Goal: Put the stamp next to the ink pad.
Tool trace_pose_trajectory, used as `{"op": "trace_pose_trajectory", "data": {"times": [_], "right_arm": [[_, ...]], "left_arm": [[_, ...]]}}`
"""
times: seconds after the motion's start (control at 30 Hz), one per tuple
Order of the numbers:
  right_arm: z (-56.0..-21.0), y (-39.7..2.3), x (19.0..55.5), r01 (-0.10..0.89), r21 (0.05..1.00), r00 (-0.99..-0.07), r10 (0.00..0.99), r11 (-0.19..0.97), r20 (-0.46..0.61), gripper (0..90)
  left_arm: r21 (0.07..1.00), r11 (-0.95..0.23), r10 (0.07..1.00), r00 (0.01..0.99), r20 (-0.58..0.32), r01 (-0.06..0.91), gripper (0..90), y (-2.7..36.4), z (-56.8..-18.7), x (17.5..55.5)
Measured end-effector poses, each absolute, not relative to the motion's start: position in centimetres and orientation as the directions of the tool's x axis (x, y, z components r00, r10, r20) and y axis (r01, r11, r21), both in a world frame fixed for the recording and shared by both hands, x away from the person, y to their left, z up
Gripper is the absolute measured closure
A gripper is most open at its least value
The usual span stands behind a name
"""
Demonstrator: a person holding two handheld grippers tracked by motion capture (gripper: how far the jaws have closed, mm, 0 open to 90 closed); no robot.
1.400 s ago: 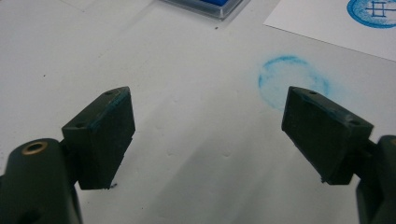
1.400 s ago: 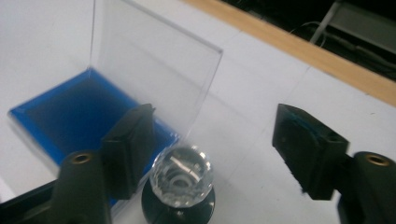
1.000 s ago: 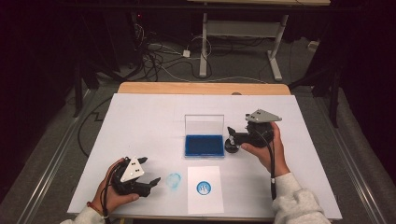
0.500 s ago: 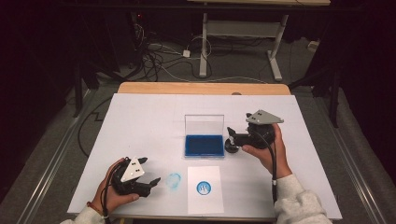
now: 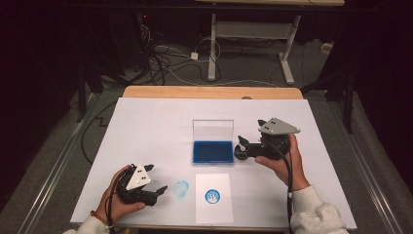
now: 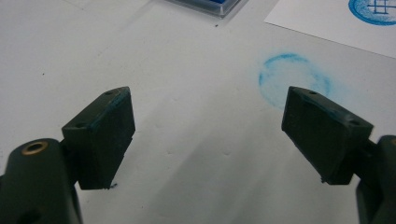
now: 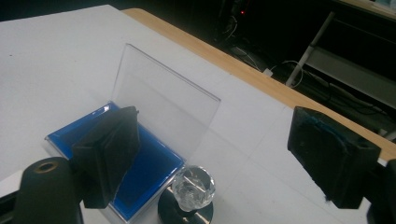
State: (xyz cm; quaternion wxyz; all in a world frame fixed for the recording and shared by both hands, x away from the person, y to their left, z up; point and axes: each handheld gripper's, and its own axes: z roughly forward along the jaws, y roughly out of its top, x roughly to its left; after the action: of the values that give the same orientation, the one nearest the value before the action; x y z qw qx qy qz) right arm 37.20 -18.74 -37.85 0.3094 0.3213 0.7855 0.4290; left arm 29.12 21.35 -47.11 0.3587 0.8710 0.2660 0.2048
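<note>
Surface: white-topped bench (image 5: 146,126) with a light wooden edge at its far side, matte and faintly speckled.
Room: dark floor beyond, tangled cables and a white metal desk frame (image 5: 248,44).
Ink pad: shallow clear plastic case holding a flat blue pad (image 5: 212,151), its clear lid standing upright at the far side, at the bench's middle.
Stamp: round black base with a faceted clear knob (image 7: 191,186), upright on the bench just beside the ink pad's right end.
Paper: white rectangular sheet (image 5: 213,209) near the front edge, bearing a round blue print.
Smudge: faint blue ring (image 6: 294,77) printed straight on the bench, left of the sheet.
Left gripper (image 5: 158,187): jaws wide apart, holding nothing, low over the bench near the smudge.
Right gripper (image 5: 241,148): jaws wide apart, nothing held, the stamp low between them.
</note>
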Motion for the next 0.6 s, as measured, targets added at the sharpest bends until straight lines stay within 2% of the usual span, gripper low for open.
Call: {"op": "trace_pose_trajectory", "data": {"times": [0.6], "right_arm": [[-37.2, -19.0, 34.6, 0.177, 0.865, -0.623, 0.733, 0.47, -0.271, 17.2]], "left_arm": [[0.737, -0.601, 0.61, 0.774, 0.171, 0.31, 16.8, 21.4, -47.0, 29.0]]}}
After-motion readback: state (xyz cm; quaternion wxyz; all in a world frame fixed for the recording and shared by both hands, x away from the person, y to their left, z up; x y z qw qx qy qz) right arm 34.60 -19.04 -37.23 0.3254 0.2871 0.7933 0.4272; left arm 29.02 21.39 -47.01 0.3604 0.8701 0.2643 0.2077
